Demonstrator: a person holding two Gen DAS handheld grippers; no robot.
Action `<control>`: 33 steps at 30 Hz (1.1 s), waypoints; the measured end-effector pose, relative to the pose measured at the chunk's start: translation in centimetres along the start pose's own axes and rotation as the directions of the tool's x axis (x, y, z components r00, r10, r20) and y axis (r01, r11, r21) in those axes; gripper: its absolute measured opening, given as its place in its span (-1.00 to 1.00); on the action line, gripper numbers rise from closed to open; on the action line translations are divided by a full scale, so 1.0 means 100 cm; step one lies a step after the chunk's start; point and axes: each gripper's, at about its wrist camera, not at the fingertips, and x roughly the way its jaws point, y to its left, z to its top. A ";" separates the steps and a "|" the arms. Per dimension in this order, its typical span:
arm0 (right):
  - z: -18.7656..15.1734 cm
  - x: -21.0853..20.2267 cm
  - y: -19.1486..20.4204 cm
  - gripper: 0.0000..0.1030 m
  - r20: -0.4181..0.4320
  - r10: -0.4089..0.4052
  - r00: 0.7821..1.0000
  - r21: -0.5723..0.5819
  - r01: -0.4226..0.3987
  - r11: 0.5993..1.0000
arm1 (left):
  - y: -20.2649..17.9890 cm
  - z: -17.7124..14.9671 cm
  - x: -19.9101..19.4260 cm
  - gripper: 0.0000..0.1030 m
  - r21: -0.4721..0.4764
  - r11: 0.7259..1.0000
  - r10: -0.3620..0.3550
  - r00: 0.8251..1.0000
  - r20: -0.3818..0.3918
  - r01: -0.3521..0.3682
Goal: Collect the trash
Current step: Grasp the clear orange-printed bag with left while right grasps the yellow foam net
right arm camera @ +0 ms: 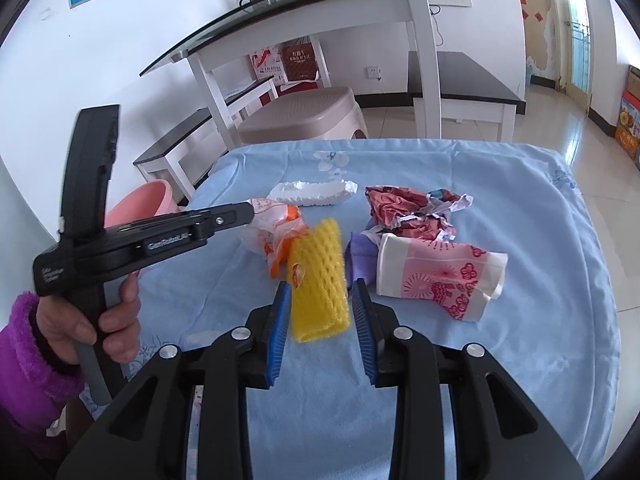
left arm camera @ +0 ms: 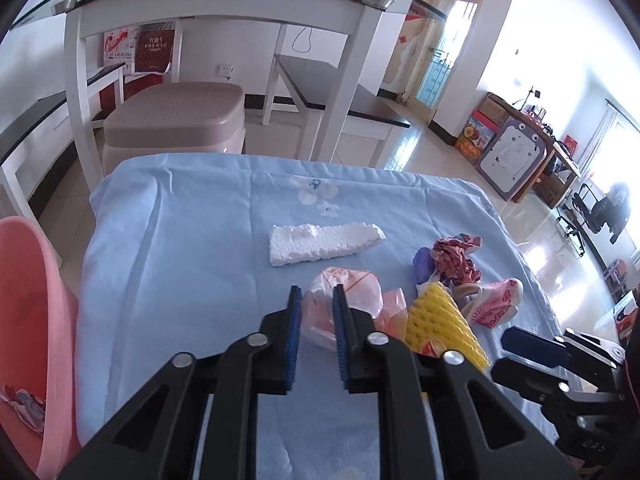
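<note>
pink basin (left arm camera: 36,300) – scraps inside, left view only | left hand (right arm camera: 80,328) – right view only

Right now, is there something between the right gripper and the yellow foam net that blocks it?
Nothing visible blocks it. The right gripper is open, and the yellow foam net lies straight ahead between its fingers on the blue cloth. The plastic bag and paper cup lie at the sides, outside the fingers.

My left gripper (left arm camera: 317,300) hangs with jaws parted. My right gripper (right arm camera: 320,294) gapes wider. Both point forward.
</note>
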 end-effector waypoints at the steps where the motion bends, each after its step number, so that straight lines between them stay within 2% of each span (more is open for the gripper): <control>1: 0.000 0.002 0.000 -0.38 -0.005 0.003 1.000 0.002 -0.003 1.000 | 0.000 -0.001 -0.003 -0.85 0.002 1.000 0.001 1.000 0.006 -0.001; 9: -0.003 0.012 0.001 -0.38 -0.040 0.006 0.999 0.020 -0.005 1.000 | 0.004 -0.009 -0.029 -0.93 -0.037 0.999 0.001 0.998 0.055 0.001; 15: -0.005 0.015 0.003 -0.39 -0.054 0.006 0.999 0.028 -0.004 1.000 | 0.001 -0.018 -0.056 -0.93 -0.023 1.000 0.020 0.996 0.090 -0.018; 16: -0.005 0.015 0.004 -0.41 -0.053 0.003 0.999 0.025 -0.001 1.000 | 0.001 -0.019 -0.059 -0.93 -0.024 1.000 0.022 0.995 0.094 -0.020; 18: -0.006 0.015 0.005 -0.74 -0.062 -0.007 0.998 0.023 0.008 1.000 | 0.001 -0.020 -0.066 -0.93 -0.025 0.999 0.022 0.994 0.103 -0.020; 21: -0.007 0.014 0.004 -0.91 -0.071 -0.015 0.997 0.032 0.017 0.999 | -0.001 -0.024 -0.075 -0.93 -0.020 1.000 0.024 0.993 0.118 -0.022; 24: -0.008 0.008 0.005 -0.98 -0.063 -0.018 0.998 0.027 0.019 0.999 | -0.004 -0.027 -0.085 -0.93 -0.013 1.000 0.023 0.991 0.130 -0.022; 31: -0.011 -0.017 0.010 -0.99 -0.005 -0.017 1.000 0.010 0.017 1.000 | -0.007 -0.033 -0.106 -0.93 -0.007 1.000 0.029 0.986 0.163 -0.028; 33: -0.009 -0.019 0.008 -0.98 0.015 -0.011 1.000 0.037 0.010 0.999 | -0.007 -0.034 -0.111 -0.93 -0.007 1.000 0.031 0.985 0.169 -0.030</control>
